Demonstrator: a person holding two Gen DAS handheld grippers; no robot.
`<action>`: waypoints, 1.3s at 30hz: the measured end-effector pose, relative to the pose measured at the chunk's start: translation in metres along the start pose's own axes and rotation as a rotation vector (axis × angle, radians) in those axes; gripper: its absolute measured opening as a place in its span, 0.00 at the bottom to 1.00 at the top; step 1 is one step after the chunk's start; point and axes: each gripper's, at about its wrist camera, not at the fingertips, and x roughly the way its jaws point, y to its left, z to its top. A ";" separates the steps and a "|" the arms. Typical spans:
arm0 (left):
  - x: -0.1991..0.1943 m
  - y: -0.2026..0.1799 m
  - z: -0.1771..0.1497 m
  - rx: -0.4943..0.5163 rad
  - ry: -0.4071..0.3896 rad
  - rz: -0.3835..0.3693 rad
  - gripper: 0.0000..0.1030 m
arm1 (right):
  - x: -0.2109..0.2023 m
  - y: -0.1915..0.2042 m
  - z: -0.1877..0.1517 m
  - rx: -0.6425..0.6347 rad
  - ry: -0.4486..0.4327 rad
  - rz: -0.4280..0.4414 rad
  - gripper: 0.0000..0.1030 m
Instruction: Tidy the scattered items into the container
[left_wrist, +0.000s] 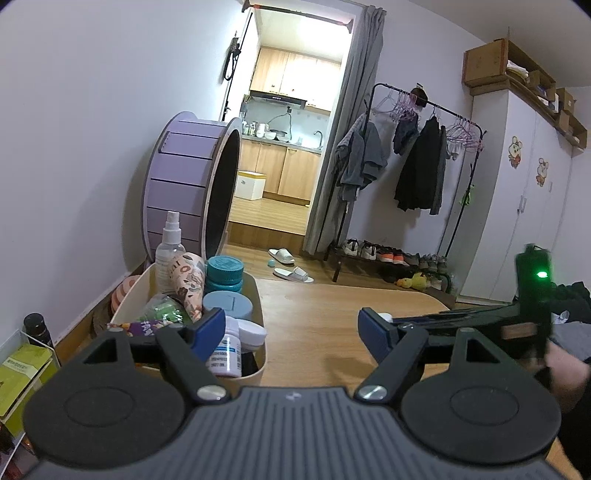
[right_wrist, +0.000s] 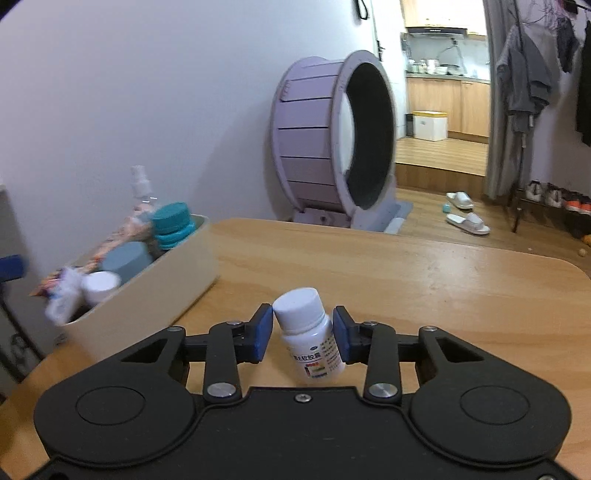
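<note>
My right gripper (right_wrist: 302, 332) is shut on a white pill bottle (right_wrist: 312, 343), whose white cap leans left between the blue pads above the wooden table (right_wrist: 424, 288). A cream oblong container (right_wrist: 173, 284) stands to its left. In it are a teal jar (right_wrist: 171, 221), a grey-blue lid (right_wrist: 127, 260), a white-capped bottle (right_wrist: 99, 284) and a spray bottle (right_wrist: 142, 184). In the left wrist view my left gripper (left_wrist: 291, 325) is open with nothing between its fingers, beside the near end of the container (left_wrist: 256, 373). A hand (left_wrist: 565, 365) holds the other gripper at the right.
A large purple exercise wheel (right_wrist: 332, 147) stands on the floor beyond the table's far edge. A wire rack with green packets (left_wrist: 22, 373) and a dark bottle (left_wrist: 37, 328) sit left of the container. A clothes rack (left_wrist: 424, 166) lines the far wall.
</note>
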 end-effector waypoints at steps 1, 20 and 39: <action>0.000 -0.001 -0.001 0.005 0.002 -0.002 0.76 | -0.006 0.001 -0.001 -0.006 0.005 0.012 0.34; 0.023 -0.043 -0.020 0.085 0.056 -0.059 0.76 | -0.071 -0.018 -0.026 0.114 -0.051 0.184 0.52; 0.078 -0.096 -0.047 0.170 0.148 -0.081 0.73 | -0.118 -0.054 -0.033 0.070 -0.106 0.188 1.00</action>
